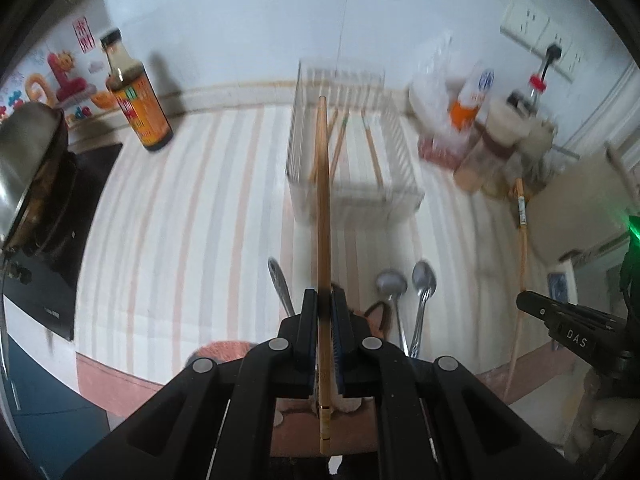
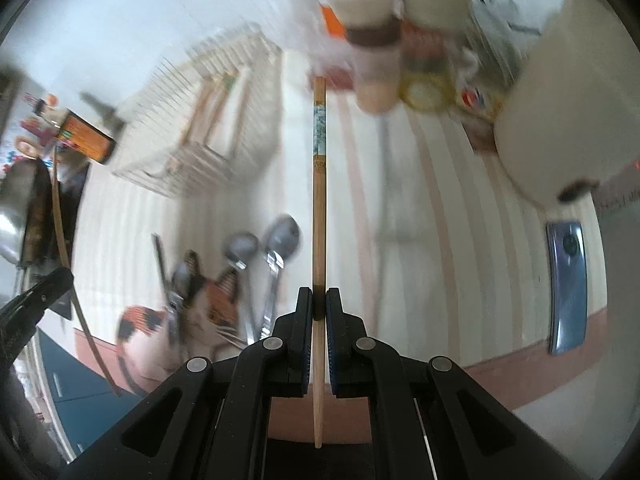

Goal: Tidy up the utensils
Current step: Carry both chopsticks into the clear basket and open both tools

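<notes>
"DAS" on right claw [image 1: 524, 304] body.

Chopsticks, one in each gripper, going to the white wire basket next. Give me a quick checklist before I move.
1. Left gripper shut on its chopstick: ok.
2. Right gripper shut on its patterned chopstick: ok.
3. Both chopsticks run straight along the fingers, not skewed: ok.
4. White wire basket has room beside the chopsticks already inside: ok.
5. Spoons on the striped cloth lie below the path: ok.
6. Clearance from the bottles and jars right of the basket: cannot tell, blurred.
</notes>
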`<act>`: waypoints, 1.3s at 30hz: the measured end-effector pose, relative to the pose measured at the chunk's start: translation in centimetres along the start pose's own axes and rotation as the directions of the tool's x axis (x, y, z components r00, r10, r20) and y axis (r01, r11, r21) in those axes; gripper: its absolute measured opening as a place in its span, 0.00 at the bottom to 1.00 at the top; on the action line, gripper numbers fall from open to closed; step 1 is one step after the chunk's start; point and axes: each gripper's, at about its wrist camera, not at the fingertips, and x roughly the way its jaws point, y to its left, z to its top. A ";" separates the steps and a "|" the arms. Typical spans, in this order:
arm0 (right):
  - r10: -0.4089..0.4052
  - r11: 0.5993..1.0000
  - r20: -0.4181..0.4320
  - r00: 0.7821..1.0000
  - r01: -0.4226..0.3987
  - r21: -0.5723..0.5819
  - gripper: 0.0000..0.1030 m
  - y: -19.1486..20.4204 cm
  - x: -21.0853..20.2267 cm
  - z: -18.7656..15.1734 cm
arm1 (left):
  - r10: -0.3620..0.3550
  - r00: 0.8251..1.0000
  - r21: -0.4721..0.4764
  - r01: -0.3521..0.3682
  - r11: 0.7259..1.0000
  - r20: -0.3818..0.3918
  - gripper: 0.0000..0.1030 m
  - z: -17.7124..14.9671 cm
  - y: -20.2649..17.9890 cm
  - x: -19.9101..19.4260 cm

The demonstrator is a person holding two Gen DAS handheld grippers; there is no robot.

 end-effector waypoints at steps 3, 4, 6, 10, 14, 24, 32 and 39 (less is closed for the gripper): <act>0.040 0.999 0.040 0.998 -0.039 -0.015 0.06 1.1 -1.7 1.8 | -0.009 0.999 -0.009 0.009 1.000 0.044 0.04 1.7 0.1 -1.4; 0.053 0.998 0.055 0.997 -0.052 -0.022 0.06 1.7 -2.2 2.5 | -0.011 0.998 -0.012 0.011 1.000 0.058 0.04 2.4 0.2 -1.7; 0.077 0.997 0.077 0.994 -0.075 -0.033 0.06 2.5 -3.1 3.9 | -0.019 0.996 -0.018 0.021 1.000 0.082 0.04 3.9 0.2 -2.2; 0.116 0.993 0.104 0.988 -0.112 -0.043 0.06 4.0 -3.9 6.8 | -0.033 0.992 -0.019 0.036 0.999 0.124 0.04 7.3 0.1 -2.8; 0.156 0.987 0.118 0.981 -0.152 -0.044 0.06 5.3 -3.7 10.3 | -0.058 0.988 -0.017 0.061 0.998 0.146 0.04 10.7 0.0 -2.3; 0.203 0.979 0.036 0.979 -0.203 0.001 0.06 7.6 1.3 18.1 | -0.104 0.992 -0.044 0.107 0.993 0.074 0.04 17.8 -0.4 2.8; 0.245 0.969 -0.040 0.969 -0.244 0.038 0.06 8.8 6.0 20.3 | -0.163 0.985 -0.099 0.157 0.983 -0.056 0.04 19.7 0.2 8.8; 0.254 0.967 -0.086 0.963 -0.250 0.055 0.06 9.5 9.2 20.6 | -0.190 0.972 -0.134 0.172 0.976 -0.137 0.04 19.7 1.1 12.4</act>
